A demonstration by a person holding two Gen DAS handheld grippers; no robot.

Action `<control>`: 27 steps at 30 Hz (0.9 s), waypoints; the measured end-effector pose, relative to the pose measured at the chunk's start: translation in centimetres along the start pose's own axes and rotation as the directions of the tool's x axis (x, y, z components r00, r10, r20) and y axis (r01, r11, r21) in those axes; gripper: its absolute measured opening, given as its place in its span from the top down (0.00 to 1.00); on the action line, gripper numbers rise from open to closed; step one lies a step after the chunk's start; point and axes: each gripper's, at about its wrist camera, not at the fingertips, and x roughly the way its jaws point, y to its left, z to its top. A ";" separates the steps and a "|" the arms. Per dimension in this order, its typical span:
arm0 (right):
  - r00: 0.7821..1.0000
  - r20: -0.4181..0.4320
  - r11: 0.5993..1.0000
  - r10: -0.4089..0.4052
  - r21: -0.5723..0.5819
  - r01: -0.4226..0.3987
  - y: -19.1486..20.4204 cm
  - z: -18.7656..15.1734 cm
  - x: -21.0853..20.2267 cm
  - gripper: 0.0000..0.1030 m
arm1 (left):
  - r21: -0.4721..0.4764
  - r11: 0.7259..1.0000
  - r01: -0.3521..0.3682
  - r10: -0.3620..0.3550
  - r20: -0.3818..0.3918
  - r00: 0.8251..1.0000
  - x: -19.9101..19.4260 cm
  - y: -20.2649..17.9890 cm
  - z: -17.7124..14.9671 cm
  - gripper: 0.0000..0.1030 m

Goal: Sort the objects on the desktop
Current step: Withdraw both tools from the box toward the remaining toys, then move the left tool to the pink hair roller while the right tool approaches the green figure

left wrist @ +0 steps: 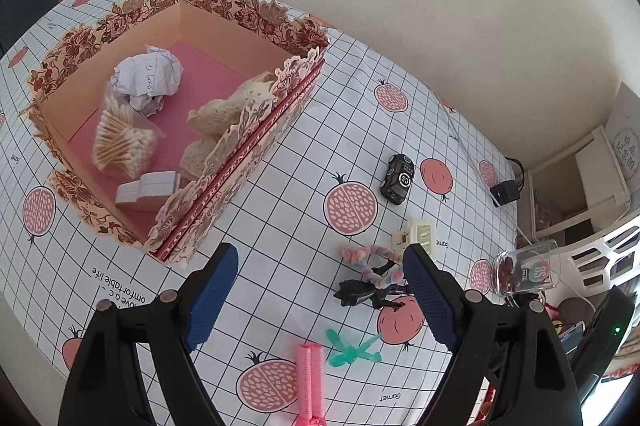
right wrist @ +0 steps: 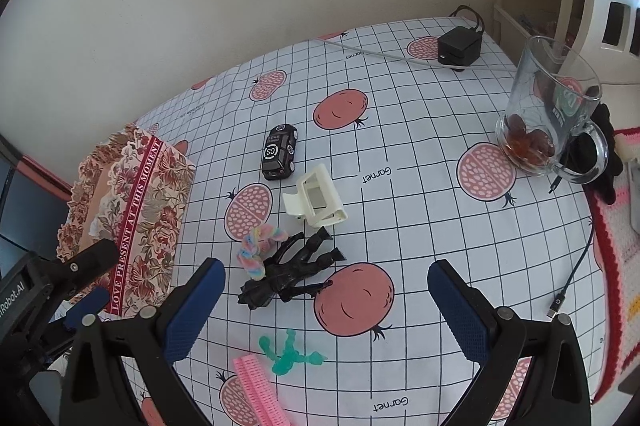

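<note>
A floral box (left wrist: 256,154) (right wrist: 144,210) stands on the left; in it lie crumpled paper (left wrist: 146,78), a bag of cotton swabs (left wrist: 122,144), lace cloth (left wrist: 224,114) and a white block (left wrist: 150,188). On the cloth lie a black toy car (left wrist: 397,178) (right wrist: 280,151), a white clip (left wrist: 418,232) (right wrist: 316,196), a pastel fuzzy loop (left wrist: 370,258) (right wrist: 258,246), a black figure (left wrist: 370,292) (right wrist: 292,272), a green figure (left wrist: 352,348) (right wrist: 290,352) and a pink comb (left wrist: 309,382) (right wrist: 258,392). My left gripper (left wrist: 322,298) hangs open above them. My right gripper (right wrist: 326,310) is open too, just right of the black figure.
A glass mug (right wrist: 556,114) (left wrist: 528,272) with brown lumps stands at the right edge. A black charger (right wrist: 458,48) (left wrist: 505,191) and its cable lie at the back. A dark USB cable (right wrist: 572,278) trails along the right. The left gripper's body (right wrist: 52,282) shows beside the box.
</note>
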 end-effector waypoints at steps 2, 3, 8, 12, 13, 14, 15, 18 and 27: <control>1.000 -0.013 1.000 -0.007 0.003 0.007 -0.2 -0.3 0.3 0.00 | 0.007 1.000 -0.016 0.016 -0.010 1.000 0.3 0.1 -0.2 0.17; 1.000 -0.020 1.000 -0.008 0.005 0.008 -0.3 -0.4 0.5 0.01 | 0.013 1.000 -0.015 0.015 -0.014 1.000 0.4 0.0 -0.3 0.17; 0.999 -0.050 1.000 -0.012 0.001 0.012 -0.6 -1.2 1.0 0.03 | 0.043 0.999 -0.001 0.003 -0.051 0.999 1.0 -0.3 -1.1 0.17; 0.997 -0.055 0.999 -0.048 -0.001 0.048 -1.2 -1.8 1.1 0.05 | 0.031 0.999 0.031 -0.027 -0.119 0.993 2.1 0.0 -2.0 0.17; 0.997 -0.058 0.999 -0.046 -0.004 0.046 -1.3 -2.0 1.1 0.05 | 0.038 0.999 0.027 -0.022 -0.134 0.991 2.5 0.0 -2.3 0.17; 0.997 -0.058 0.999 -0.047 -0.005 0.047 -1.5 -2.2 1.1 0.06 | 0.052 0.998 0.023 -0.015 -0.146 0.989 2.8 -0.1 -2.7 0.17; 0.997 -0.058 0.999 -0.049 -0.003 0.049 -1.6 -2.4 1.0 0.06 | 0.066 0.998 0.023 -0.012 -0.159 0.987 3.0 -0.3 -3.1 0.17; 0.997 -0.060 0.999 -0.043 0.013 0.044 -2.1 -2.8 1.0 0.07 | 0.073 0.997 0.035 -0.018 -0.217 0.976 4.2 -0.2 -4.4 0.17; 0.991 -0.123 0.999 -0.054 -0.004 0.054 -2.1 -4.8 2.6 0.12 | 0.047 0.998 0.035 -0.020 -0.286 0.958 5.8 0.7 -6.8 0.18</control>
